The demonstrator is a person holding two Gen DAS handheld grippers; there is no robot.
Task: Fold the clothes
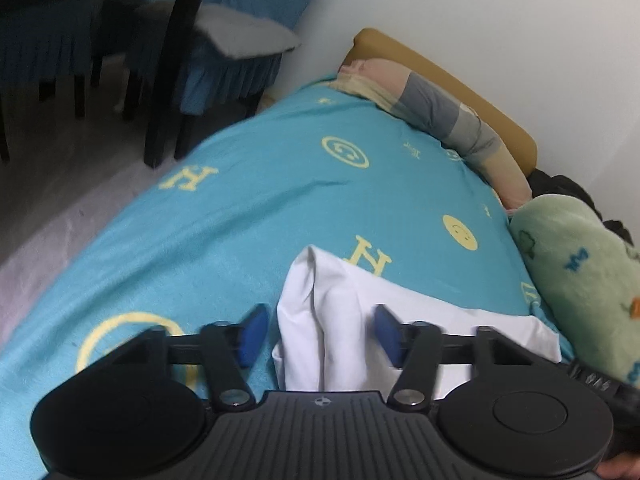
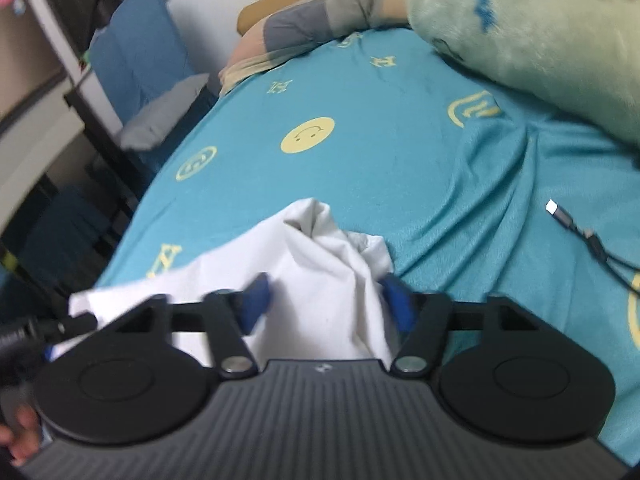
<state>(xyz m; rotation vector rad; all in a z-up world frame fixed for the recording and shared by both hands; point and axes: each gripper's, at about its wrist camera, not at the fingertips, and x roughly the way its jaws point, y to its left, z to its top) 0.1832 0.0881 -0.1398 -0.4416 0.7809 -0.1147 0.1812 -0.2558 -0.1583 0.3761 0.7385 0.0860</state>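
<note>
A white garment (image 1: pixel 320 312) lies on a teal bed sheet (image 1: pixel 248 200) printed with yellow smileys and letters. In the left wrist view my left gripper (image 1: pixel 320 334) is open, its blue pads on either side of a bunched fold of the white cloth. In the right wrist view the white garment (image 2: pixel 320 280) rises in a crumpled peak between the blue pads of my right gripper (image 2: pixel 326 300), which is also open around it. The garment stretches sideways between the two grippers.
A fluffy green blanket (image 1: pixel 580 272) lies at the bed's right, also in the right wrist view (image 2: pixel 540 28). A pink and grey pillow (image 1: pixel 436 108) rests by the headboard. A cable with a plug (image 2: pixel 560 212) lies on the sheet. Dark chairs (image 1: pixel 168 60) stand beside the bed.
</note>
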